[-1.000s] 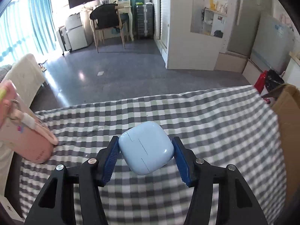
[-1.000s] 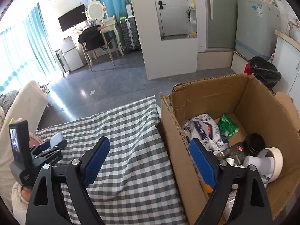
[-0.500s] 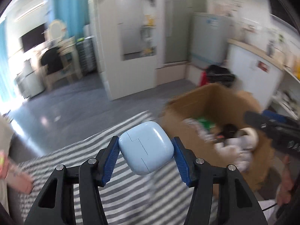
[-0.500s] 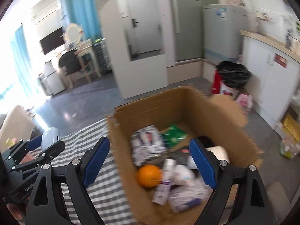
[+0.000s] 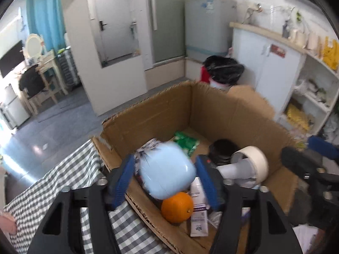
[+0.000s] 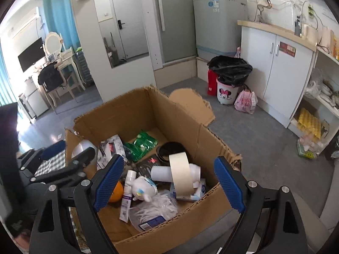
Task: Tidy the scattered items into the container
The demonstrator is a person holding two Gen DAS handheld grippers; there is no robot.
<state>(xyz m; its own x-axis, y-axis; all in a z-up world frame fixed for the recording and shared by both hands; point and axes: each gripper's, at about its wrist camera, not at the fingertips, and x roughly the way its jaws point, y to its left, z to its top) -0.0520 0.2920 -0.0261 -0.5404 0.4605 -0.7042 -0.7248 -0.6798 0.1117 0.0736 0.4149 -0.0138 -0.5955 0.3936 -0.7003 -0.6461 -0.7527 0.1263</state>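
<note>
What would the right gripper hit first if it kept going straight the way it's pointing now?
Probably the masking tape roll among the clutter in the cardboard box; the open right gripper points into it, though depth is unclear.

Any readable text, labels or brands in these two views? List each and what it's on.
"BDF": my best reading, on the white tube in the cardboard box; its smaller print is blurred.
Red label on the white cabinet door: too small to read.
Blue-and-white sticker on the grey-blue appliance: too small to read.
Print on the pink plastic bag: unreadable.
White bin: a cartoon mouse picture, no words.
</note>
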